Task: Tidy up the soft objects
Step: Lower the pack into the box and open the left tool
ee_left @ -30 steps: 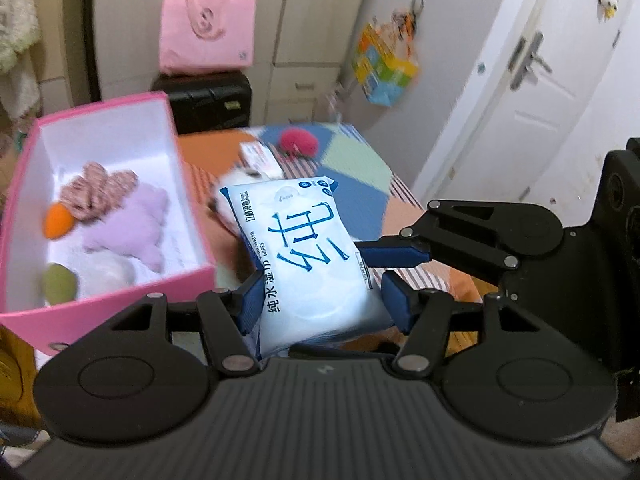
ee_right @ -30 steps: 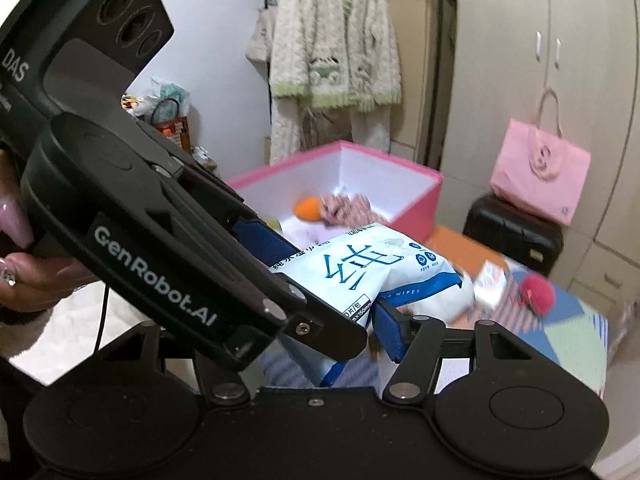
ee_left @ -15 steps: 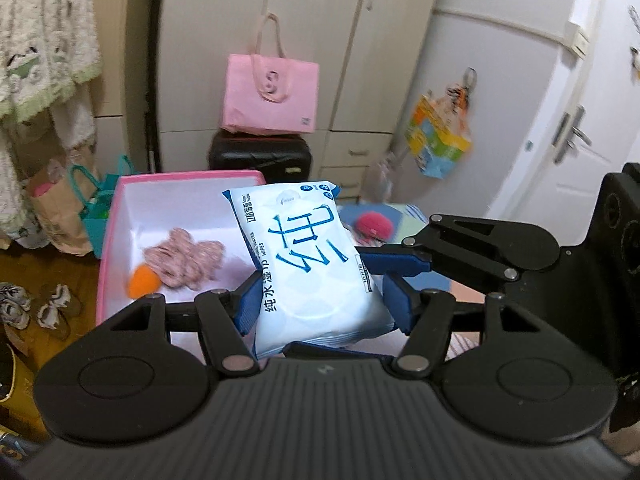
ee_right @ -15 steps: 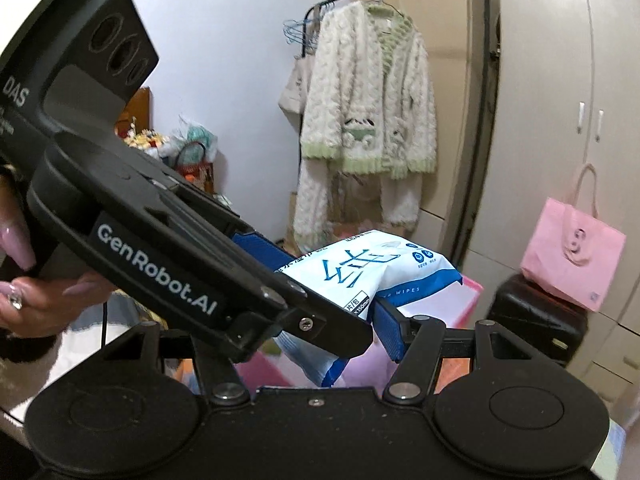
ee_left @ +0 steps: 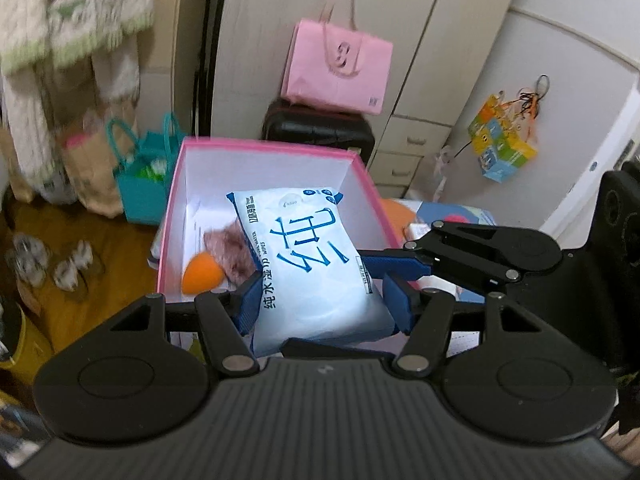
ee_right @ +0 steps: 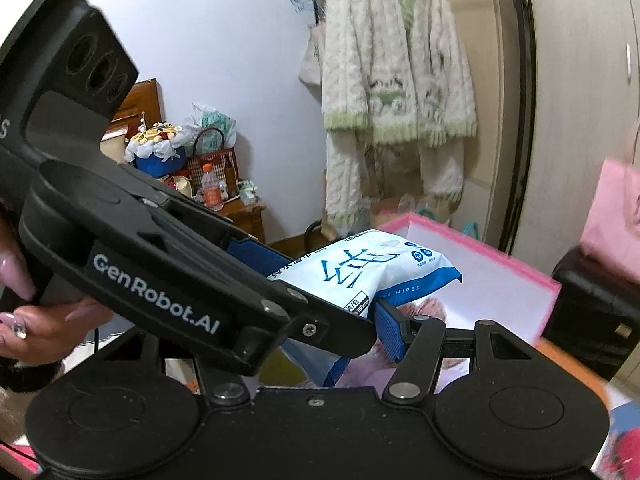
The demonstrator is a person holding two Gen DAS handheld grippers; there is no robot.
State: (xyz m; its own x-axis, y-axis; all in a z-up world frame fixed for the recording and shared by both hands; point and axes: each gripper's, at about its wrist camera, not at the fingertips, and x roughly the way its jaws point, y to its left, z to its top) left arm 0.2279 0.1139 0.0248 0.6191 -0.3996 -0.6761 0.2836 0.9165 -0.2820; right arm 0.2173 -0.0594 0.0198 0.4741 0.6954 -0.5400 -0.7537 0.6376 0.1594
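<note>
My left gripper (ee_left: 322, 300) is shut on a white and blue pack of wet wipes (ee_left: 308, 264) and holds it over the pink box (ee_left: 264, 148). My right gripper (ee_left: 400, 262) reaches in from the right, and its blue pad touches the pack's right side. In the right wrist view the left gripper crosses in front, and the pack (ee_right: 360, 272) lies between the right gripper's fingers (ee_right: 386, 336). Whether the right gripper presses on it is unclear. In the box lie an orange ball (ee_left: 202, 276) and a pink fuzzy item (ee_left: 230, 252).
A pink tote bag (ee_left: 336, 68) sits on a black case (ee_left: 320, 130) behind the box. A teal bag (ee_left: 140, 184) and paper bags stand on the floor at left. A knitted cardigan (ee_right: 396, 92) hangs on a rack. A patchwork surface (ee_left: 452, 210) lies right of the box.
Both grippers have swung left and tilted down with the pack. The pink box now lies right under the pack, where it was off to the left a second ago.
</note>
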